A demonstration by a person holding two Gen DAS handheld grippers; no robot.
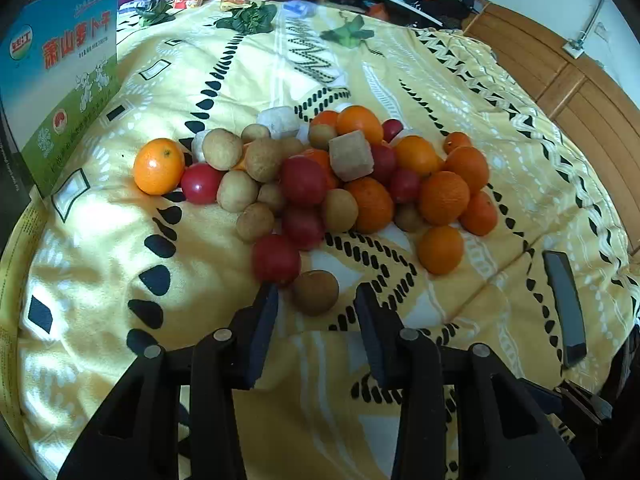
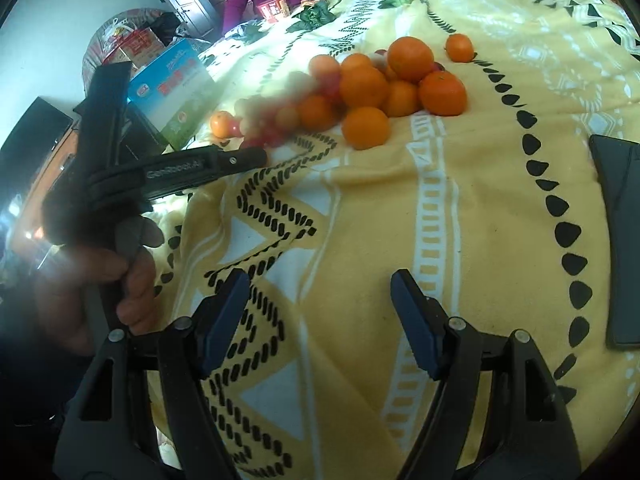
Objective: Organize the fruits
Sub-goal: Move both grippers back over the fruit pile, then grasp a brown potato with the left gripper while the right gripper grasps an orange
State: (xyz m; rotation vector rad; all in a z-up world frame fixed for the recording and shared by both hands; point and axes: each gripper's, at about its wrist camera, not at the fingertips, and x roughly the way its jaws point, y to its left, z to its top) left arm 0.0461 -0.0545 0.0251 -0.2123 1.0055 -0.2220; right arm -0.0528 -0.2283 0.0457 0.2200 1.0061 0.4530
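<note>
While the small round brown longan fruit (image 1: pixel 315 292) sits between the part-open left gripper (image 1: pixel 316 300) fingers, ungripped, the empty wide-open right gripper (image 2: pixel 320 284) hangs farther off over the yellow patterned bed cover (image 2: pixel 480 220)

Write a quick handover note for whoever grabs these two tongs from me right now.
Left tongs: open, straddling a brown longan at the near edge of the pile; pads not seen pressing it.
Right tongs: open, empty, over bare yellow blanket.
Fruit: oranges, red tomatoes and longans all mixed in one heap mid-blanket; one orange sits at its left end near the blue box.
Done: nothing sorted.
Left: separate every kind.
</note>
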